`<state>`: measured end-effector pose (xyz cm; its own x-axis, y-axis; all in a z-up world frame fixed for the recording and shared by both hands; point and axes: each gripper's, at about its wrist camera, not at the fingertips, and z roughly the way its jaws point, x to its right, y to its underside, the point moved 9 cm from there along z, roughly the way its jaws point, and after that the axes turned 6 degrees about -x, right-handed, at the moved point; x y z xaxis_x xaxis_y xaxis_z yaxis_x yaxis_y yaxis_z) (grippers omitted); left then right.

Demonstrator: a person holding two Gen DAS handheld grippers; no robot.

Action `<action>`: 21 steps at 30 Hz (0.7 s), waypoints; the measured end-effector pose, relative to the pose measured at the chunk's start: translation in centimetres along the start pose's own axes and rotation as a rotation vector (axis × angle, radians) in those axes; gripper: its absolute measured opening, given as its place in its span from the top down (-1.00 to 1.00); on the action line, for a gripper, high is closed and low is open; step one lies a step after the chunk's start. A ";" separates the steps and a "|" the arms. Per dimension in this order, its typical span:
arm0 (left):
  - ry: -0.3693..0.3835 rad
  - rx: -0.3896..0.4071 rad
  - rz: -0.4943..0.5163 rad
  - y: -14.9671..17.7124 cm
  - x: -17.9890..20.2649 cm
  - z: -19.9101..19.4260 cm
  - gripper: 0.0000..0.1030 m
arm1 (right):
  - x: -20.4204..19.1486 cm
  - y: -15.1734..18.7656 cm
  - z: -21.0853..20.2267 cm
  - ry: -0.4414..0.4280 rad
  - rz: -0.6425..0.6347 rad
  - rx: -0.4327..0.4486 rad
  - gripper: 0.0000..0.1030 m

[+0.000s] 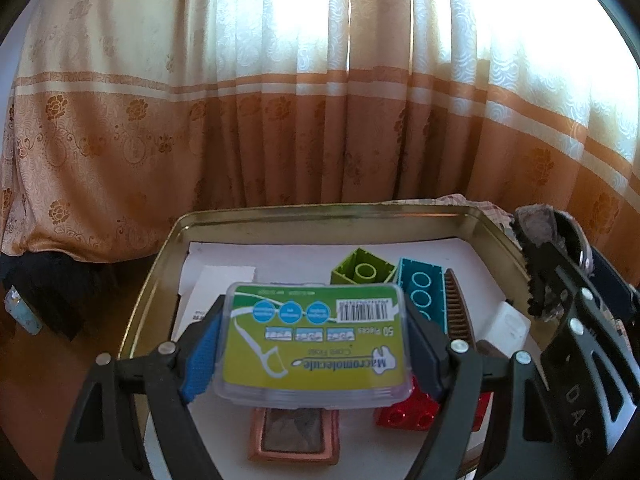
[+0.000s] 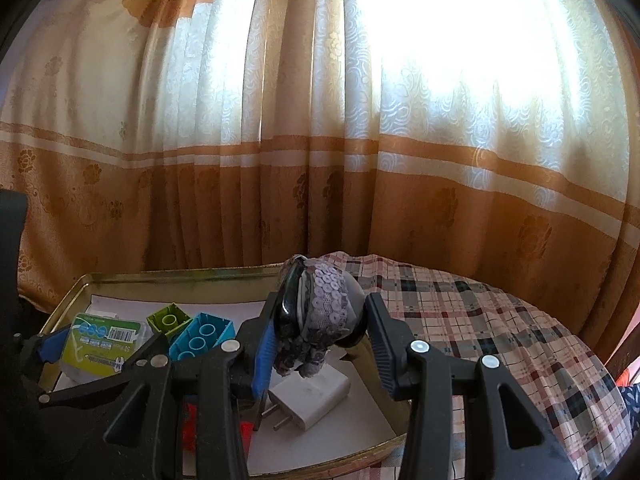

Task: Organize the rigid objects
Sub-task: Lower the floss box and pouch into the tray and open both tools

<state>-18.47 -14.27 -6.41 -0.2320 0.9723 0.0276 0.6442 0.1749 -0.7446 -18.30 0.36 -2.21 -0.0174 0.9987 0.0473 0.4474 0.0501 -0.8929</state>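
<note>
A clear plastic floss-pick box with a green and yellow label (image 1: 314, 344) is pinched by its short sides between the two pads of the left gripper (image 1: 314, 350) and is held raised above the gold-rimmed metal tray (image 1: 168, 240). Directly beneath the box, on the white paper lining, a small pink-framed rectangular mirror (image 1: 294, 434) and a red plastic building brick (image 1: 406, 410) are seen. Ahead of the left gripper, inside the tray, a lime-green building block (image 1: 362, 270) is lying open side up, with a long teal building block (image 1: 424, 294) just beside it and a brown comb (image 1: 456, 312) against that. To its right, a black hair claw clip covered in grey sequinned fabric (image 2: 316, 312) is clamped between the jaws of the right gripper (image 2: 320, 340), over the tray's right part. Below that gripper, a white plug-in charger (image 2: 310, 396) is lying in the tray. Right of it, a checked tablecloth (image 2: 500, 340) is spread, and an orange and cream curtain (image 2: 360, 120) is hung behind.
</note>
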 end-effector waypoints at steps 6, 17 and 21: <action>0.005 -0.006 -0.022 -0.1 -0.2 0.2 -0.56 | -0.3 0.1 0.5 -0.008 -0.012 -0.021 0.13; 0.005 -0.012 -0.043 -0.1 -0.6 0.5 -0.56 | -0.8 0.5 1.3 -0.032 -0.024 -0.064 0.13; -0.001 -0.013 -0.044 -0.1 -0.6 0.6 -0.56 | -0.7 0.6 1.6 -0.037 -0.021 -0.077 0.13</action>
<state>-18.83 -14.98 -6.70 -0.2608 0.9635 0.0598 0.6425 0.2194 -0.7342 -19.45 -0.34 -3.46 -0.0597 0.9971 0.0480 0.5139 0.0719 -0.8548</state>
